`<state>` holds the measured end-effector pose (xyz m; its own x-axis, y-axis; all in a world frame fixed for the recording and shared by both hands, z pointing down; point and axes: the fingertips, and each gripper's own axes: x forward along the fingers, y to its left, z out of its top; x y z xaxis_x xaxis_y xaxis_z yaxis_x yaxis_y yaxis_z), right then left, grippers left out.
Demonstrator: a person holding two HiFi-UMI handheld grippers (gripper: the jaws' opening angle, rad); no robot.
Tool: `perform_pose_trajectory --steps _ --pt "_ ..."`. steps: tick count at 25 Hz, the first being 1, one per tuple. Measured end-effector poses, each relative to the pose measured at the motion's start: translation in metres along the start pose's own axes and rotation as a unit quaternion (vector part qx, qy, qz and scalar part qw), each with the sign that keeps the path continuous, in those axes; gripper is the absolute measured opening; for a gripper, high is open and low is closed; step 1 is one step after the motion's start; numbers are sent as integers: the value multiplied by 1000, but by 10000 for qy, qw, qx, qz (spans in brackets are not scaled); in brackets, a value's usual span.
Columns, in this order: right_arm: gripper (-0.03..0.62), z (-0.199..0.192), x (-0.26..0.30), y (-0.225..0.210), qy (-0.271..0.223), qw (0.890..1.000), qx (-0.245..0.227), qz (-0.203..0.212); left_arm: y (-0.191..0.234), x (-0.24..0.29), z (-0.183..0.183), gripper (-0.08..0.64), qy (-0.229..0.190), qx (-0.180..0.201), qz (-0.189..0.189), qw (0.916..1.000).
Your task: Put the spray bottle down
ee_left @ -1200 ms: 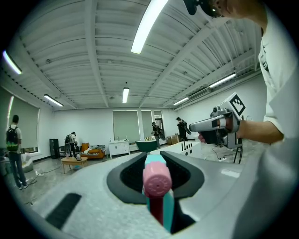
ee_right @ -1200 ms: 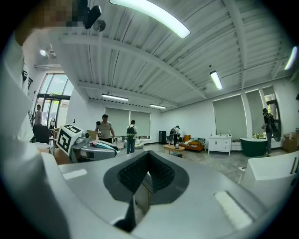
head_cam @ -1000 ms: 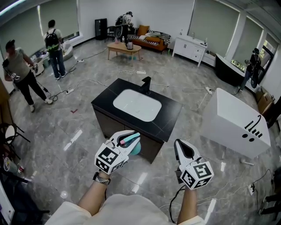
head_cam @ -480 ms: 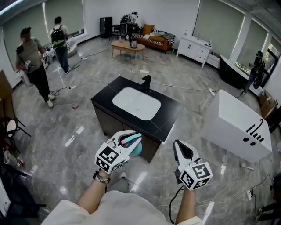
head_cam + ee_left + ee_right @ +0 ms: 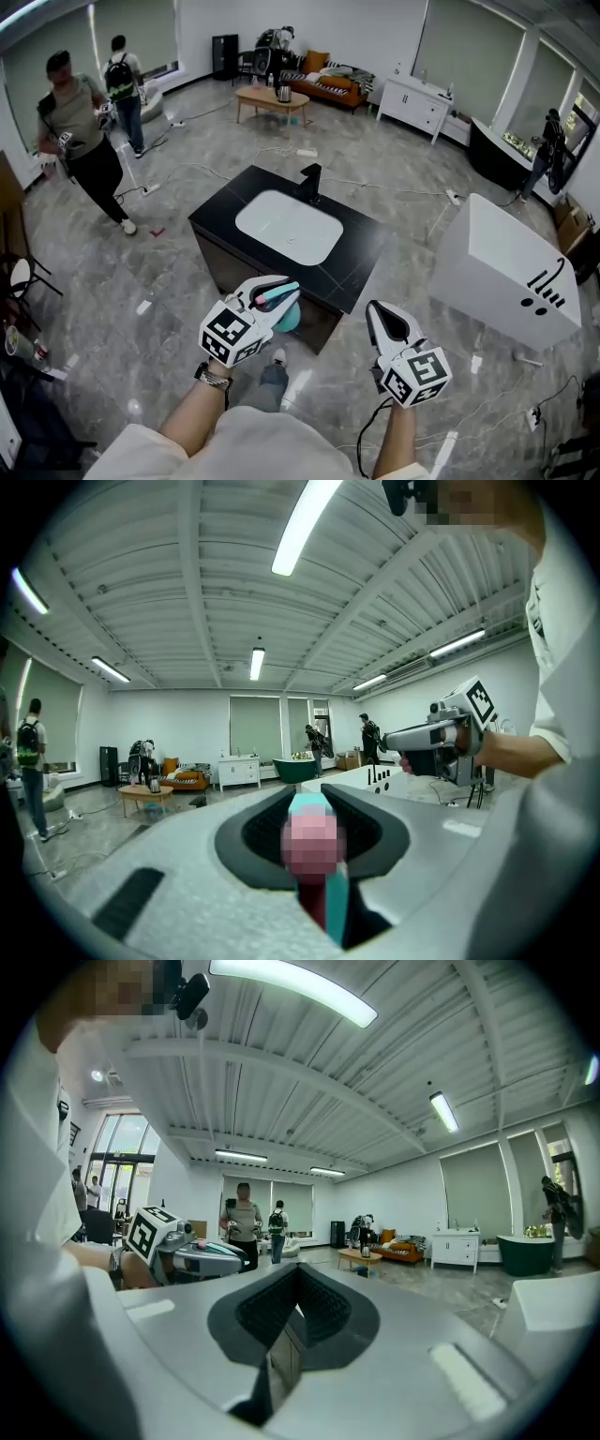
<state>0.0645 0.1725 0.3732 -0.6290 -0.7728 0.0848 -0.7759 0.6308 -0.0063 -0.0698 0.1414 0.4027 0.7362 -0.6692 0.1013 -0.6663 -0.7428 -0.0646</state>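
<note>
Risk: early release. White left gripper is clamped on the teal plastic spray bottle, held in air just short of the black stone sink counter. If it opens now, the bottle drops to the grey tiled floor. White right gripper is closed, empty.

Beyond the left gripper, at centre frame, the black countertop offers flat room around its white basin. Only the black faucet rises there, at the basin's far edge. Grey floor lies open between the counter and the white block at right.
</note>
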Motion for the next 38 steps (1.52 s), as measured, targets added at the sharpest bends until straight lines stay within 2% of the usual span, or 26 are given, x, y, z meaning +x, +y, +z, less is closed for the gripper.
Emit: perform_pose_trajectory --steps 6,17,24,31,38 --pt "8 5 41 -25 -68 10000 31 63 43 36 -2 89 -53 7 -66 10000" --pt "8 17 127 -99 -96 9997 237 62 129 123 2 84 -35 -37 -243 9997" --pt "8 11 175 -149 9 9995 59 -316 180 174 3 83 1 -93 -315 9995" --pt "8 -2 208 -192 18 9967 552 -589 217 229 -2 83 58 -164 -509 9986" --pt "8 -6 245 -227 38 9955 516 -800 248 279 -10 81 105 -171 -794 9966"
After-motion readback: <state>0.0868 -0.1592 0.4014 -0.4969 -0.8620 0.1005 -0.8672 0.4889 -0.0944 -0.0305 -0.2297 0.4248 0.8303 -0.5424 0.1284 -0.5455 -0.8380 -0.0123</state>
